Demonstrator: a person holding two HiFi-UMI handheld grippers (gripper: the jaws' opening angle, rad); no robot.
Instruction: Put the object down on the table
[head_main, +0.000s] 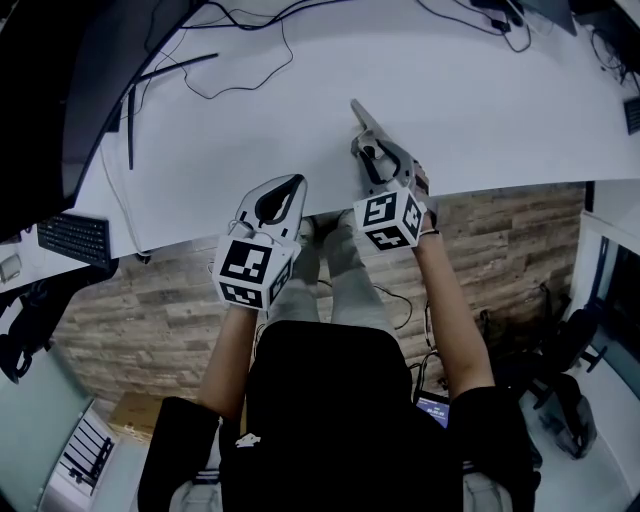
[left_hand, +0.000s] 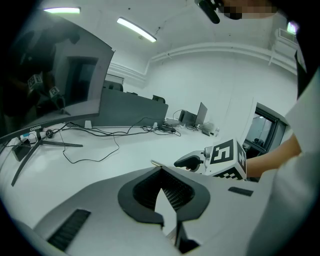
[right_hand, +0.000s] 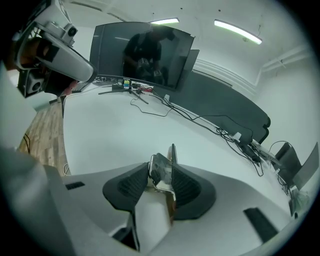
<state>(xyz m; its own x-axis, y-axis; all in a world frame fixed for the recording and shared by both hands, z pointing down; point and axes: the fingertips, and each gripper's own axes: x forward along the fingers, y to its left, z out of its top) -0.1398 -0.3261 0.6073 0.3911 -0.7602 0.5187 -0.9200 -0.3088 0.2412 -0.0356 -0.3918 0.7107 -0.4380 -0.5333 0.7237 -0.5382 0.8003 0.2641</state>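
The release step seemed to be in hand. The right gripper (right_hand: 161, 166) had its jaws spread wide around a thin shiny metal piece (right_hand: 161, 176), low centre of its view, leaning on one pad above the white table (right_hand: 110, 135). The left gripper (left_hand: 161, 170) was closed and empty. Next would probably come a clean backward withdrawal.

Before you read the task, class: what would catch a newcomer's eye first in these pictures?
A thin shiny metal object stands between the right gripper's parted jaws, over the white table. A big dark curved monitor looms at the table's left end, black cables trailing nearby.
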